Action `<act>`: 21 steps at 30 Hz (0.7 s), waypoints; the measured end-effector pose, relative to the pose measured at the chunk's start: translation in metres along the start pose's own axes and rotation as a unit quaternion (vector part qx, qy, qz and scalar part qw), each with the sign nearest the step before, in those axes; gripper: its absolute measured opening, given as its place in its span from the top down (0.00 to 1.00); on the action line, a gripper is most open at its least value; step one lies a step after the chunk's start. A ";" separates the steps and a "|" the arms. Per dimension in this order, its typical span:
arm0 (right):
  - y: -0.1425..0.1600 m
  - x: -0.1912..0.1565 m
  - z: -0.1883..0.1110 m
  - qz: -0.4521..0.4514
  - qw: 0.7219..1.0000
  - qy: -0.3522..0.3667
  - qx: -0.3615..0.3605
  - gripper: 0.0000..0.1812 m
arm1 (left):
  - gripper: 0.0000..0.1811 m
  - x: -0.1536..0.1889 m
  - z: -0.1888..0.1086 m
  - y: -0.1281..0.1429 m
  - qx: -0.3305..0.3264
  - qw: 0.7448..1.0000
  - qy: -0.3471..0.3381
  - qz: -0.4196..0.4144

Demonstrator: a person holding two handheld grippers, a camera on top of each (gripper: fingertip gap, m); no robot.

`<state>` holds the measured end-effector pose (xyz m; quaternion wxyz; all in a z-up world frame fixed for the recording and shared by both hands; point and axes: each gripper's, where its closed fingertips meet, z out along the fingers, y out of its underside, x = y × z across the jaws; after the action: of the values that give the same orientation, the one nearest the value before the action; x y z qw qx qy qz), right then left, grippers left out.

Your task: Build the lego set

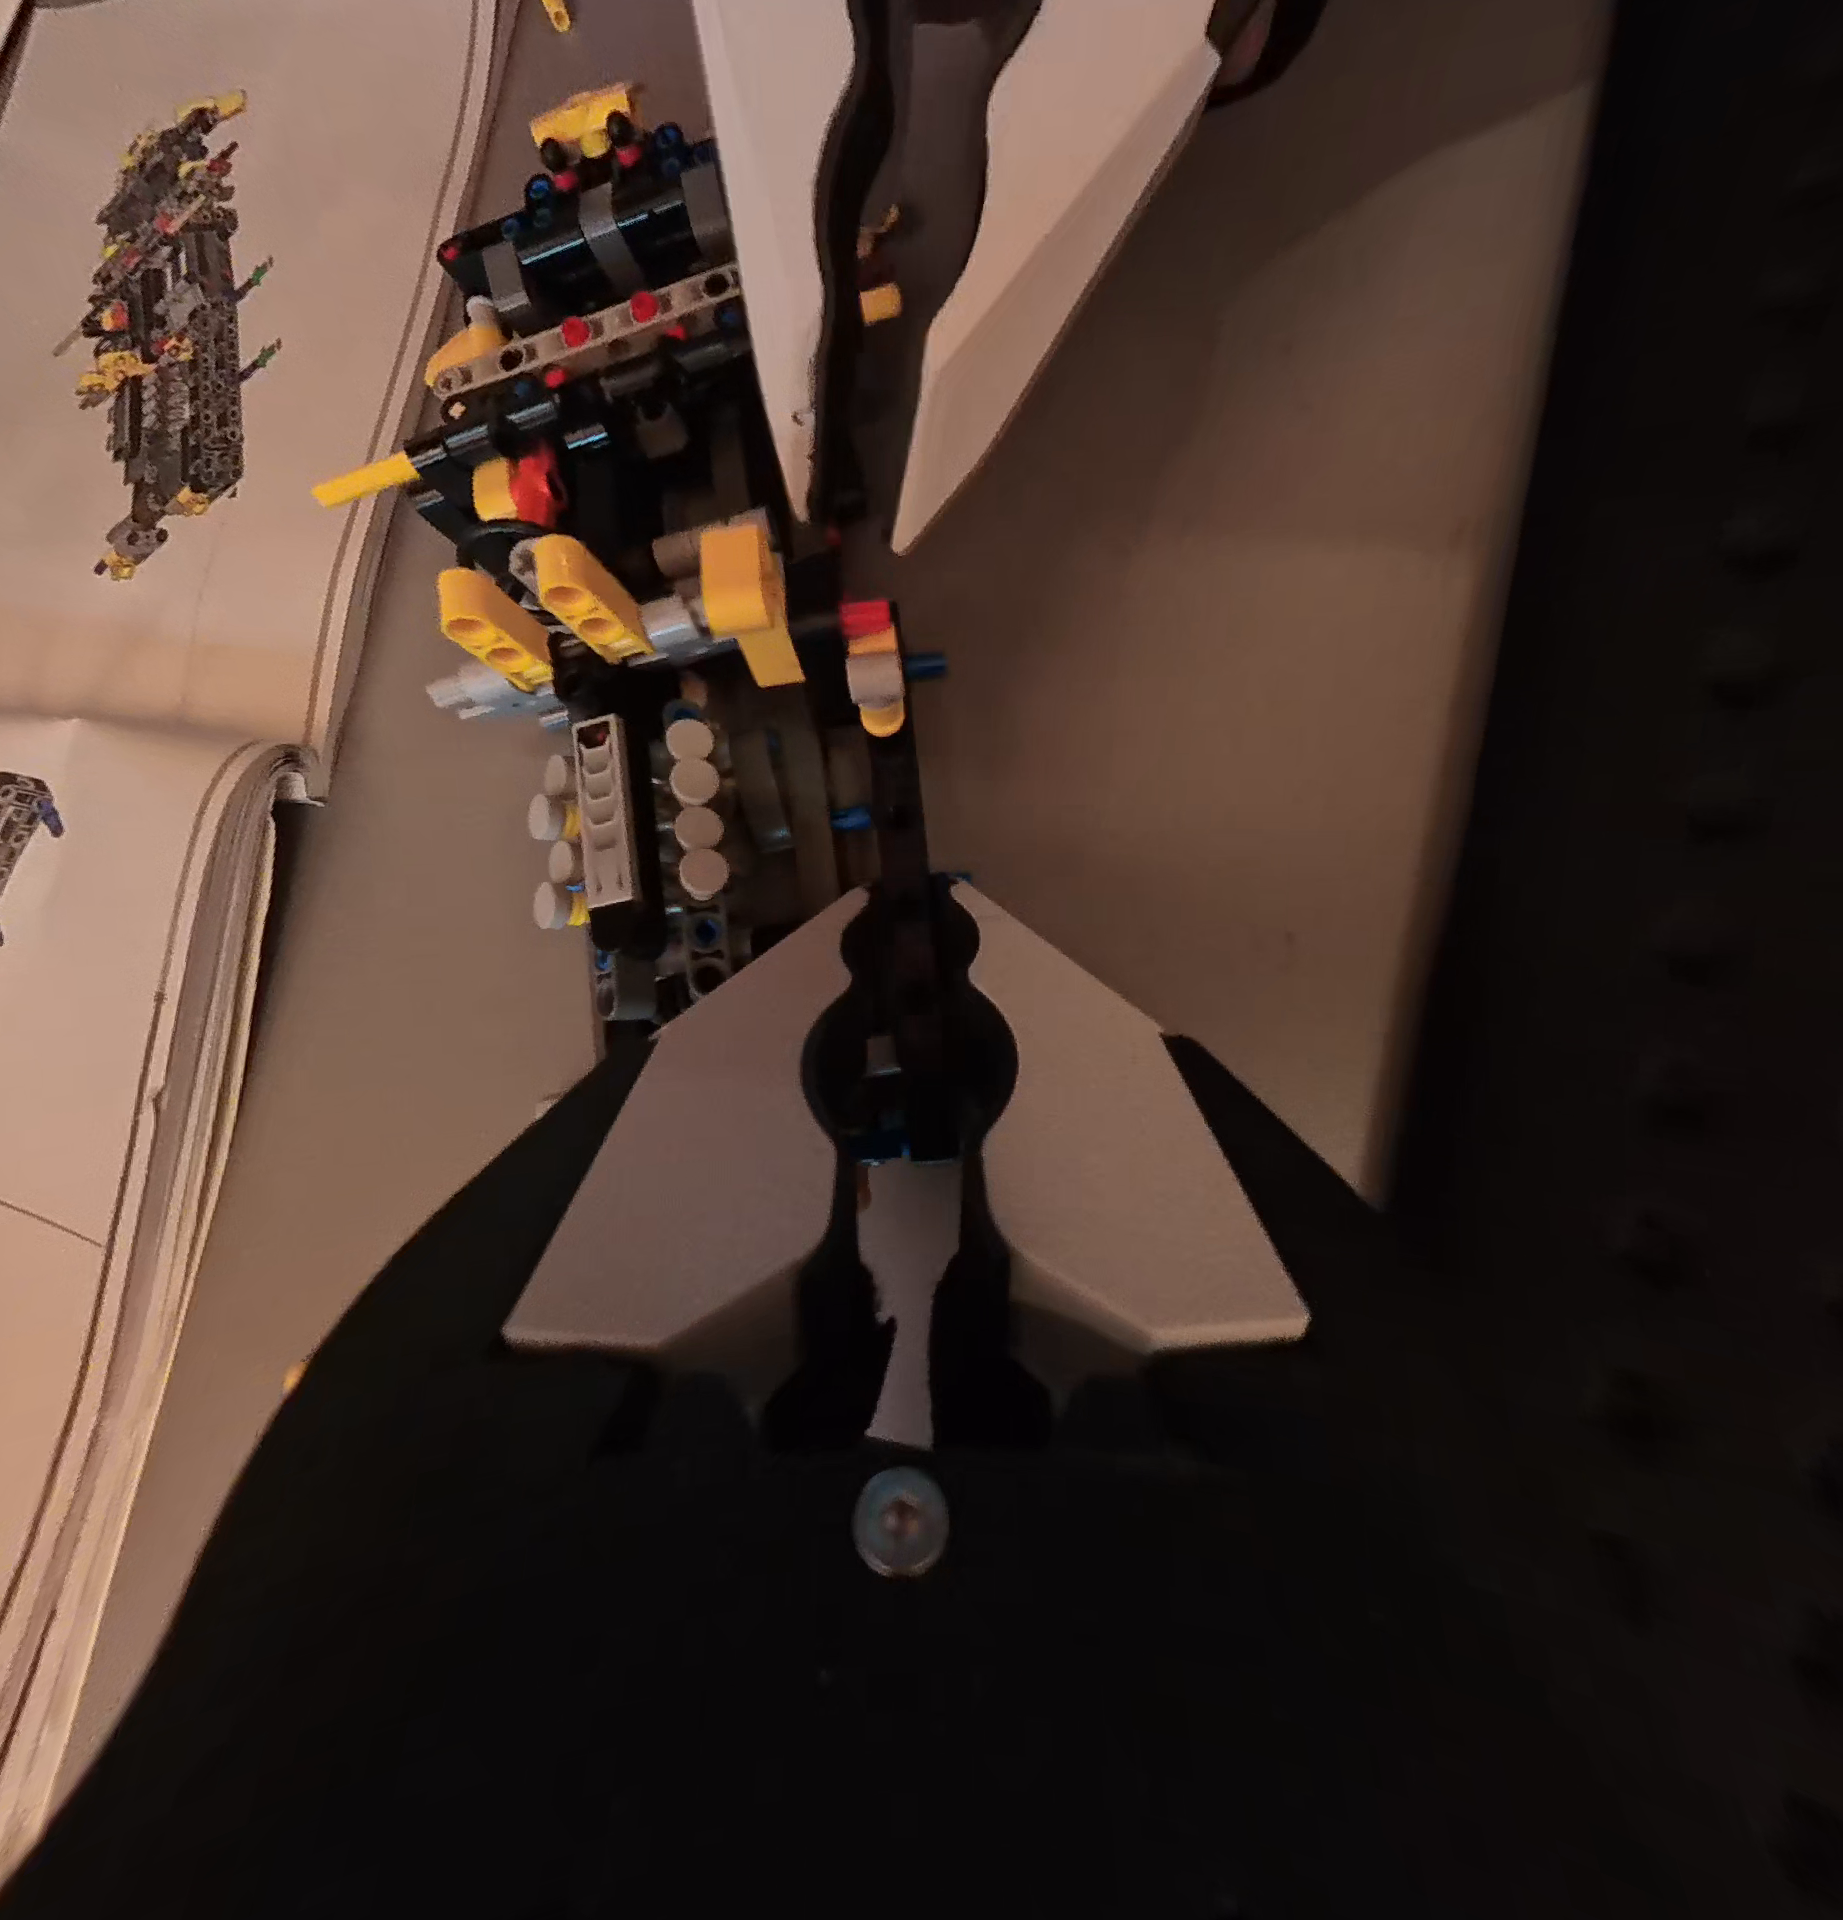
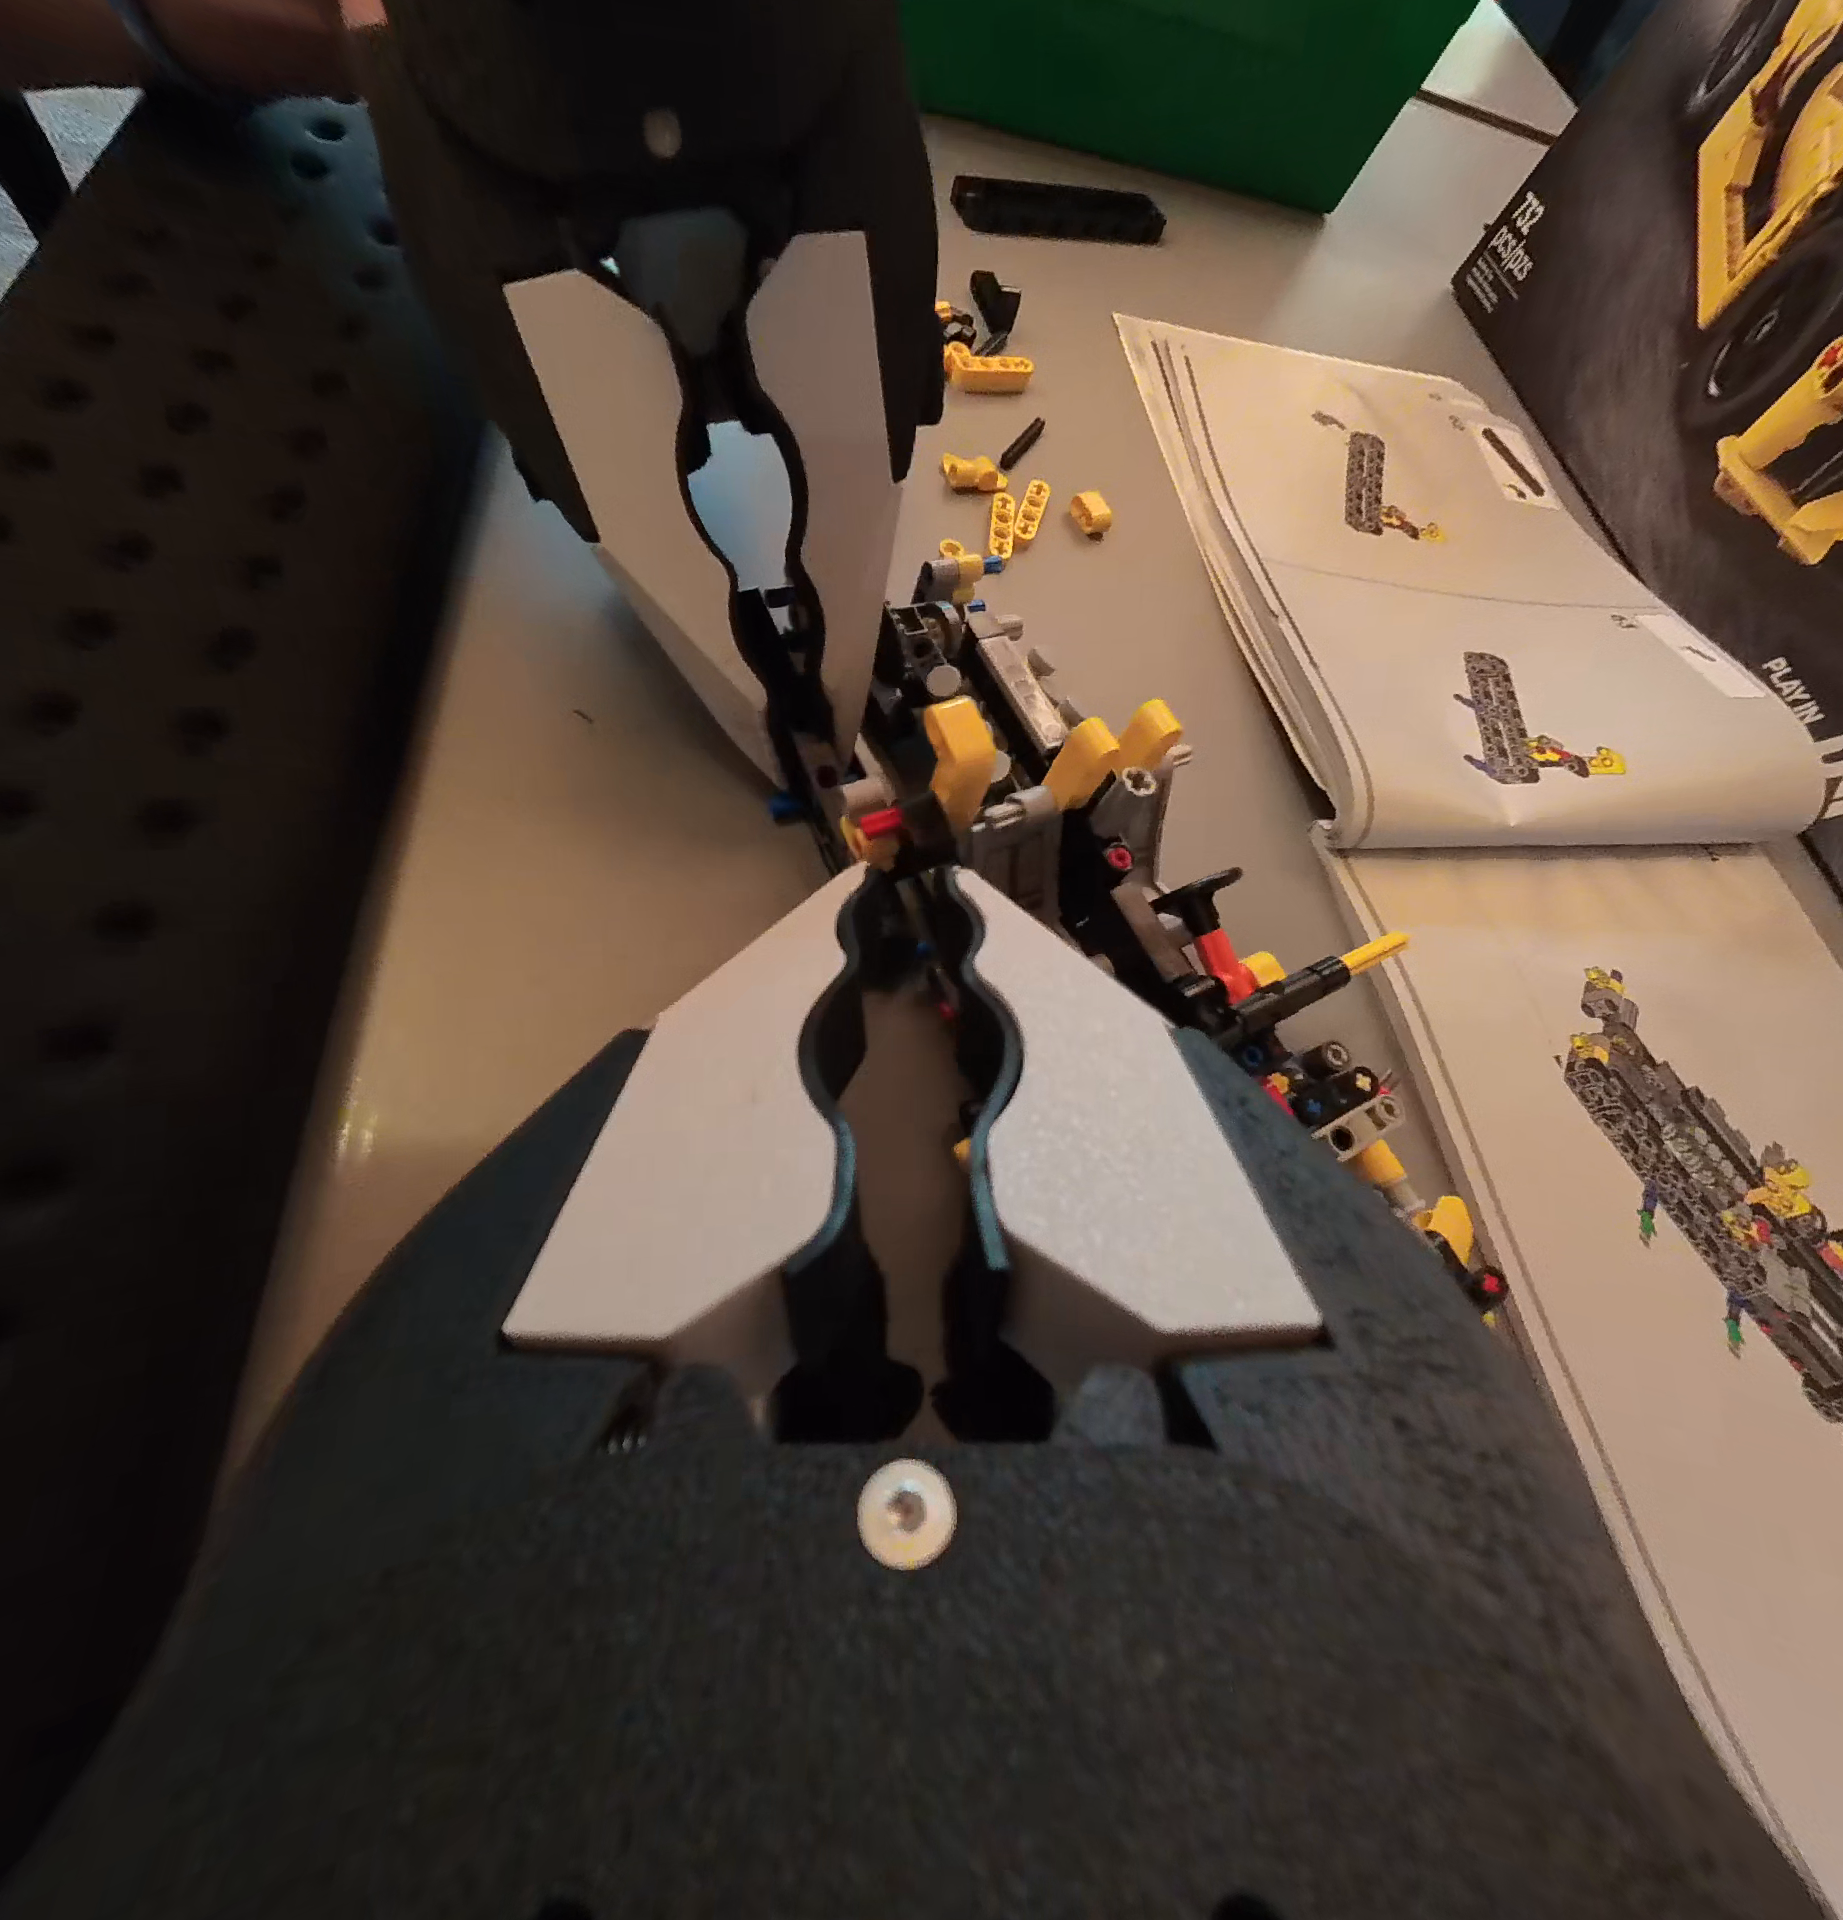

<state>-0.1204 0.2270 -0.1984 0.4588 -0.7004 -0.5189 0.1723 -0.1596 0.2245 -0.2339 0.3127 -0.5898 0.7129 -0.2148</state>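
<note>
A half-built black, grey and yellow lego chassis (image 1: 605, 582) lies on the pale table (image 1: 1156, 727). My left gripper (image 1: 909, 896) is shut on the long black side beam at one end of the chassis. My right gripper (image 1: 849, 525) comes in from the opposite side and grips the same beam farther along. In the right wrist view the chassis (image 2: 1052, 810) runs diagonally. There the right gripper (image 2: 904, 875) is shut on the black beam just below a red pin, and the left gripper (image 2: 829, 748) clamps the beam from above.
An open instruction booklet (image 2: 1468, 623) lies right of the model and also shows in the left wrist view (image 1: 169, 623). The set's box (image 2: 1727, 312) stands at far right. Loose yellow pieces (image 2: 1010, 499), a black beam (image 2: 1057, 208) and a green bin (image 2: 1156, 83) sit behind. A dark perforated surface (image 2: 169, 520) borders the table's left. My right fingertips sit around 6 centimeters from my left ones.
</note>
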 end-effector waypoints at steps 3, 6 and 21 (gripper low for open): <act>0.000 -0.001 0.001 0.004 1.000 -0.003 0.002 0.95 | 0.95 -0.001 -0.001 -0.001 0.009 1.000 0.008 -0.017; 0.001 0.000 0.001 0.012 1.000 -0.005 0.004 0.95 | 0.95 -0.002 -0.001 -0.002 0.014 0.999 0.014 -0.034; 0.010 0.002 0.005 0.011 1.000 -0.002 -0.015 0.96 | 0.95 -0.004 -0.002 -0.001 0.032 0.998 0.015 -0.042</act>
<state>-0.1177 0.2303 -0.2089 0.4449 -0.7129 -0.5144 0.1709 -0.1598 0.2276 -0.2307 0.3118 -0.6059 0.6844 -0.2592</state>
